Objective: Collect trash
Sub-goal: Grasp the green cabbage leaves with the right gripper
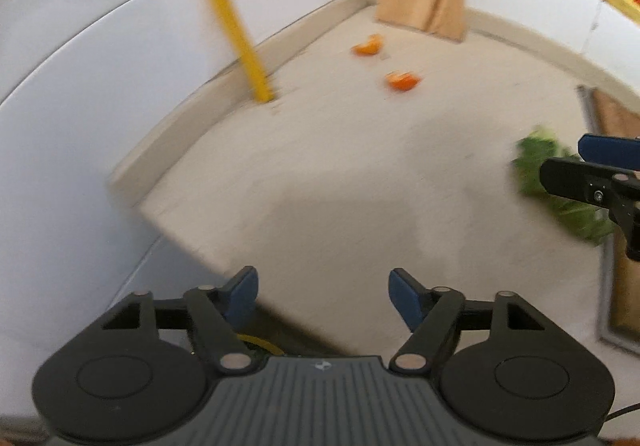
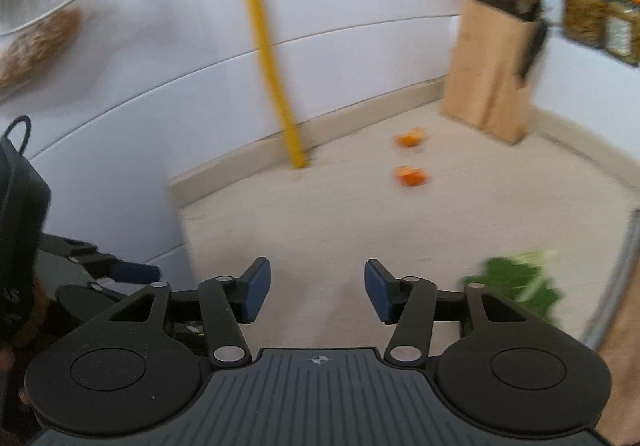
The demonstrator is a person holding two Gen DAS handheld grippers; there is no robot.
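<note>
Both our left gripper (image 1: 322,296) and right gripper (image 2: 318,288) gape wide, empty. At twelve o'clock, two orange peels (image 2: 412,175) look light and curled; we'd pinch a raised edge. Leafy greens (image 2: 516,284) at two o'clock look limp.

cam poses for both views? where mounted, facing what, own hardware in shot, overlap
Left wrist: on the left gripper, angled down at the counter; its open fingers show, right gripper enters at the right edge.
Right wrist: on the right gripper, angled down at the same counter; open fingers, left gripper at the left.
Shared: orange peels, green leaves, knife block, yellow pole.
</note>
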